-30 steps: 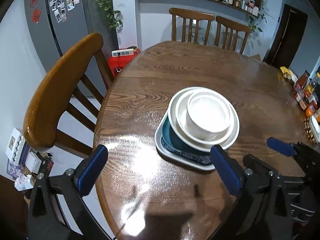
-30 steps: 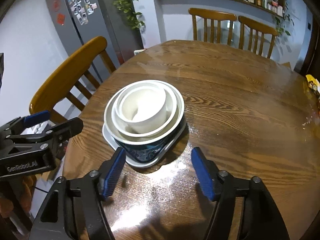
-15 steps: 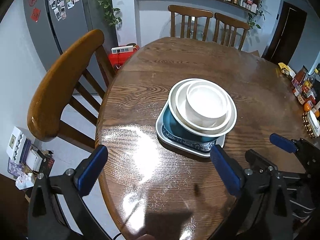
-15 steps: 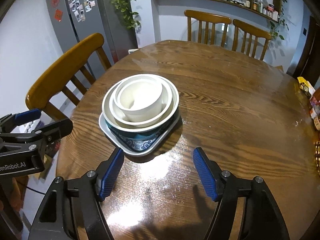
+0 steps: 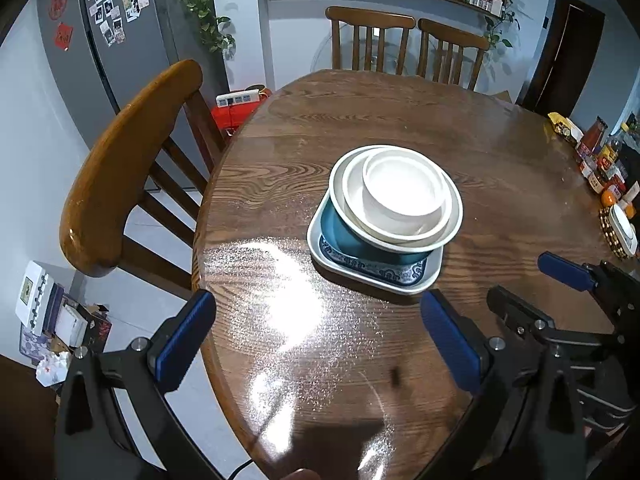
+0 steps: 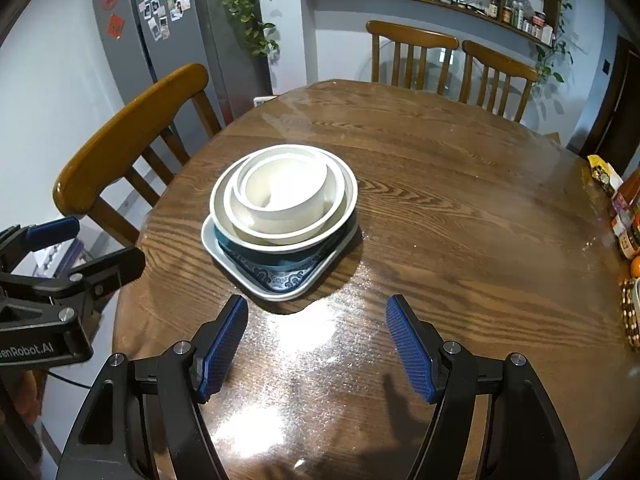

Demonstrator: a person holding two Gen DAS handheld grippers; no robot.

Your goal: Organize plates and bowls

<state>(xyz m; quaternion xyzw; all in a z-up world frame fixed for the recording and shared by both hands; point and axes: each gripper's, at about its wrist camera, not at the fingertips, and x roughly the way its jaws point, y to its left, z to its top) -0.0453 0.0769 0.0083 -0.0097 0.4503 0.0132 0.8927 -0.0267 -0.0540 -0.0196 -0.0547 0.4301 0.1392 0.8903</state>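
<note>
Wooden counter (image 5: 360, 120) carries one nested stack near its left edge: square plate (image 5: 340, 264) at bottom, blue bowl (image 5: 340, 232), then white bowls (image 5: 400, 196). Left gripper (image 5: 316, 336) and right gripper (image 6: 316, 344) hover short of it, fingers open, empty. Likely ceramic: stiff, heavy, slick, breakable. Best grip at plate rim.

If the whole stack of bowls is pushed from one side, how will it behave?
The stack of bowls sits off-centre in the square plate, so it may tip. The table looks glossy, so it probably slides. It looks ceramic, likely heavy and fragile.
</note>
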